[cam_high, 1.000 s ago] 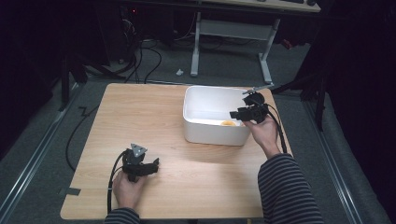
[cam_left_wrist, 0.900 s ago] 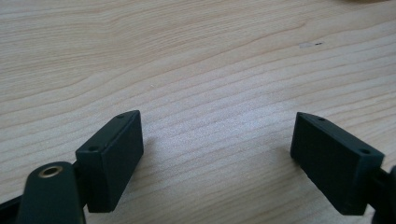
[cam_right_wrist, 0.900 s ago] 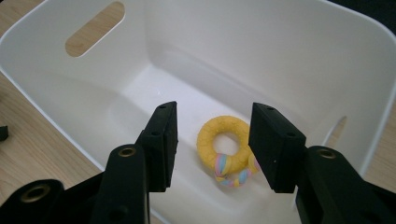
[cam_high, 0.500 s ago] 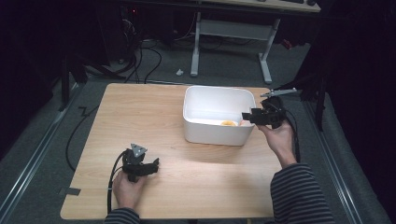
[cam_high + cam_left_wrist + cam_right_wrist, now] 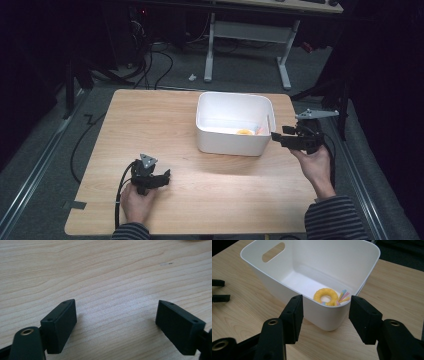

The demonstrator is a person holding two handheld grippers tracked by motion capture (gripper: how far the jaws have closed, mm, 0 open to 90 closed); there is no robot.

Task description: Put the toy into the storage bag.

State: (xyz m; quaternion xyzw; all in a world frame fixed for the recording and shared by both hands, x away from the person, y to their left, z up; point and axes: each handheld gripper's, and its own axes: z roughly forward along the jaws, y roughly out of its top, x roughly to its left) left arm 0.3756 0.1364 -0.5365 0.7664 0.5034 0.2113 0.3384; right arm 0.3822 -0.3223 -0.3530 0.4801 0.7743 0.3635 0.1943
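A white plastic bin (image 5: 230, 143) stands on the far right part of the wooden table (image 5: 150, 125). In it lies a yellow ring toy (image 5: 244, 132) with pastel strands; the right gripper view shows the ring toy (image 5: 322, 292) against the near wall of the bin (image 5: 270, 282). My right gripper (image 5: 275, 137) is held level just off the bin's front right corner. Its jaws have just been opening and grip nothing. In the right gripper view, the right gripper (image 5: 326, 299) frames that corner. My left gripper (image 5: 162, 176) rests open on the table at the front left, and the left gripper (image 5: 117, 303) has bare wood between its jaws.
The table's right edge (image 5: 300, 150) runs close beside my right hand. Behind the table stand white desk legs (image 5: 285, 70), with cables (image 5: 165, 60) on the grey floor. A black cable (image 5: 120, 190) trails from the left gripper over the front edge.
My right gripper has drawn back from over the bin's right rim, out to the right and toward the front, and its jaws stand wider. The left hand has not moved.
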